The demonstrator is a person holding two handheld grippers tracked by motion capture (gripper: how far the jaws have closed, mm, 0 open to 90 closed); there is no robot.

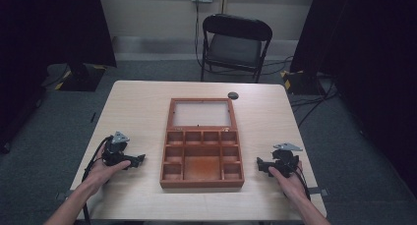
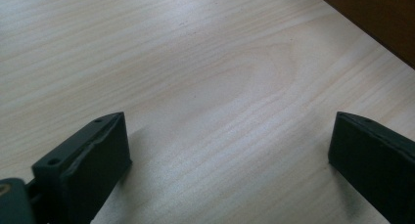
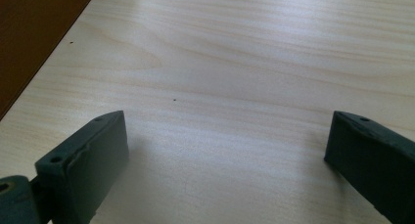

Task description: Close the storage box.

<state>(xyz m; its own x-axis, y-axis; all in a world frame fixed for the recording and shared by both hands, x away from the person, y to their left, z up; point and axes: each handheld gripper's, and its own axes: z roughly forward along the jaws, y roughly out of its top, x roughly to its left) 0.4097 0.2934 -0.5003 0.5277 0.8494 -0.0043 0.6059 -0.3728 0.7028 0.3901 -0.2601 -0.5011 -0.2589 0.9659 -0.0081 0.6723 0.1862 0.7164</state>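
A brown wooden box point(image 1: 201, 156) with several compartments lies open in the middle of the table, its glass-paned lid point(image 1: 201, 113) laid flat on the far side. My left gripper point(image 1: 137, 159) rests on the table to the box's left, jaws pointing toward it. Its jaws stand wide apart over bare wood, left gripper point(image 2: 227, 145) open with nothing between. My right gripper point(image 1: 259, 162) rests to the box's right, pointing at the box. Its jaws are also wide apart, right gripper point(image 3: 225, 145) open and empty. The box's side point(image 2: 386, 18) and its other side point(image 3: 29, 33) show at the frame corners.
The light wooden table point(image 1: 137, 112) carries a small dark round object point(image 1: 233, 95) near its far edge. A black folding chair point(image 1: 235, 45) stands behind the table. Dark curtains hang at both sides, and cables run along the floor at the right.
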